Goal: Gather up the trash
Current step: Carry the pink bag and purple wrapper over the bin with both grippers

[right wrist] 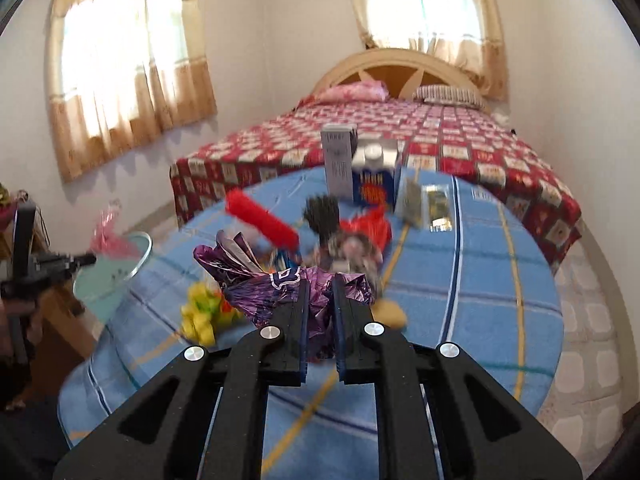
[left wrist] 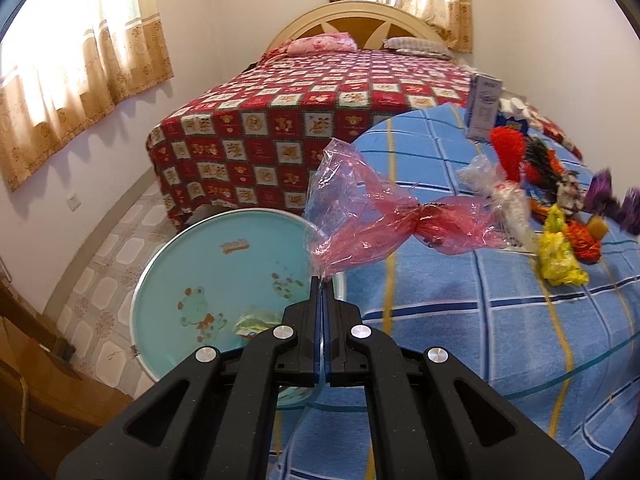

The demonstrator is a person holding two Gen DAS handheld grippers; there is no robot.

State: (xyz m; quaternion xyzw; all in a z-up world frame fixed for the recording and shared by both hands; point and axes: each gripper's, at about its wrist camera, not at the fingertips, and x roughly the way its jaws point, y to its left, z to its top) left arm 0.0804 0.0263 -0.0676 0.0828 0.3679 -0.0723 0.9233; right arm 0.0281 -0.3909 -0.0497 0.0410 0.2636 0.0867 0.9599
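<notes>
The left gripper (left wrist: 322,280) pinches a pink plastic bag (left wrist: 372,216); the right gripper (right wrist: 320,280) pinches a purple wrapper (right wrist: 276,284). Best move each over the blue bin (left wrist: 192,264) before letting go.

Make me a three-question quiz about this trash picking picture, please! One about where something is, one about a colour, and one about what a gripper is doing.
1. Where is the round tub?
A. on the bed
B. on the floor beside the table
C. on the blue tablecloth

2. What colour is the wrapper in the right gripper?
A. purple
B. green
C. white

3. What is the left gripper doing?
A. hanging open
B. pinching a pink plastic bag
C. holding a carton

Answers: 1 B, the tub sits low beside the table's edge. 2 A, shiny purple foil shows between its fingers. 3 B, its fingers are closed on the bag's corner.
</notes>
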